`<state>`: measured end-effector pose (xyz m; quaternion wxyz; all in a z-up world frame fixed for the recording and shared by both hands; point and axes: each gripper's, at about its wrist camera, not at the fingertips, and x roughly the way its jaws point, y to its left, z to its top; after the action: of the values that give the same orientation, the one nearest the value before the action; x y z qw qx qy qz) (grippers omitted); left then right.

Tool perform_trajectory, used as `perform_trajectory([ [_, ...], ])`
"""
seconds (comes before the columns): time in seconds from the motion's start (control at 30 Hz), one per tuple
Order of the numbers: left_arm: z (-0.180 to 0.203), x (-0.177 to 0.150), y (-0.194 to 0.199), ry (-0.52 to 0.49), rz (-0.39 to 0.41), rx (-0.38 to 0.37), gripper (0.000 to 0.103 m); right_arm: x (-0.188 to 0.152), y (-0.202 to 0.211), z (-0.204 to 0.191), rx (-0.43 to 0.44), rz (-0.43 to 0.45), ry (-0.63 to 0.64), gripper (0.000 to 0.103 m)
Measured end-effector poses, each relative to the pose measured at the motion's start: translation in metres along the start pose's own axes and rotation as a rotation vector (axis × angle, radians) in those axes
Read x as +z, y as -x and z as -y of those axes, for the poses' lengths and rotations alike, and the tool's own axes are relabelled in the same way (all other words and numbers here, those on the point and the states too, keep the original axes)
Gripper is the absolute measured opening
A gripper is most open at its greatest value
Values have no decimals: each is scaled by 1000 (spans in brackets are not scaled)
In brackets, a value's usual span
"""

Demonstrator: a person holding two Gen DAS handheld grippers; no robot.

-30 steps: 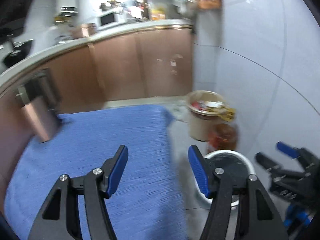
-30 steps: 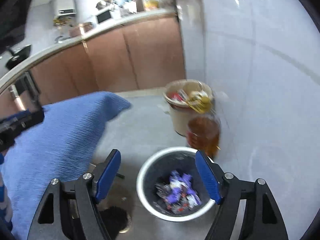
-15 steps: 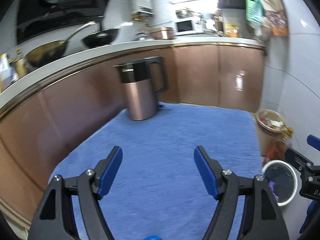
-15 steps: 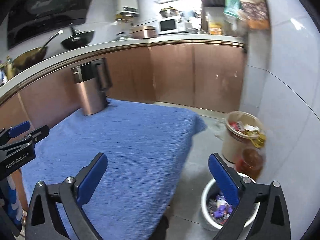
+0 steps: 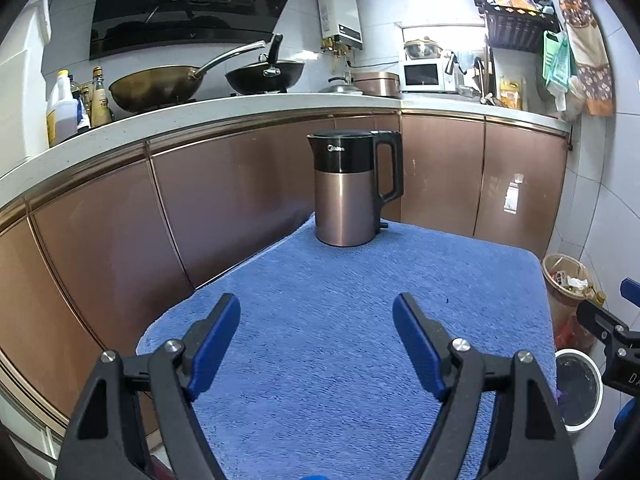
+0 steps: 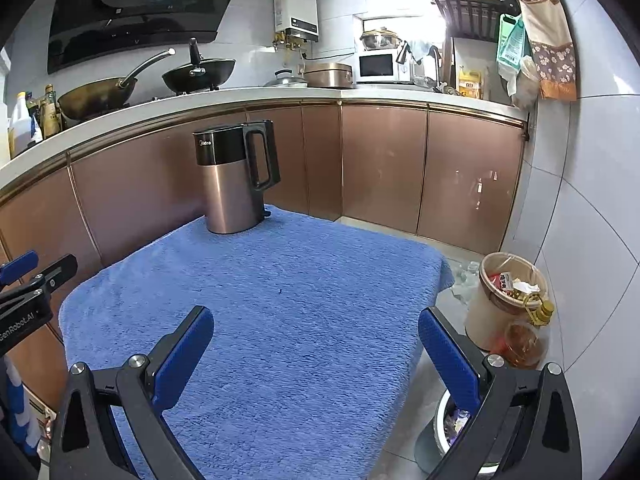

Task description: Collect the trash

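Nearest in the left wrist view, at the bottom of the frame: left gripper (image 5: 316, 316), blue-padded jaws spread wide, having just been opening, nothing between them. Same in the right wrist view: right gripper (image 6: 316, 328), jaws at full spread with a wider gap, just opened as well, holding nothing.

Under both, filling the middle of each frame: desk (image 5: 400, 280) covered in blue towel cloth, bare of trash on the part in view.

Lower right, on the floor beside the desk's edge: white-rimmed bin (image 6: 444, 420), partly hidden behind the right finger, purple and mixed wrappers (image 6: 456, 424) visible inside. In the left wrist view, same bin (image 5: 592, 400) at the right edge.

Further right, near the tiled wall: beige bin (image 6: 480, 320) full of rubbish, an amber oil bottle (image 6: 524, 344) just in front of it.

Further up, at the desk's far edge: copper and black kettle (image 5: 346, 204), upright.

Beyond, upper part of the frame: brown cabinets (image 6: 380, 160), two woks (image 5: 156, 88), microwave (image 6: 378, 66).
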<state>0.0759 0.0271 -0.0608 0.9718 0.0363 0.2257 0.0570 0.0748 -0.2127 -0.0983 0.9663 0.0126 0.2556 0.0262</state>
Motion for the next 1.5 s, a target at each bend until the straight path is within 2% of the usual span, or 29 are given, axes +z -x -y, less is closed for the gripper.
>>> perform_trajectory([
  [1.5, -17, -3, 20, 33, 25, 1, 78, -3, 23, -1, -35, 29, -5, 103],
])
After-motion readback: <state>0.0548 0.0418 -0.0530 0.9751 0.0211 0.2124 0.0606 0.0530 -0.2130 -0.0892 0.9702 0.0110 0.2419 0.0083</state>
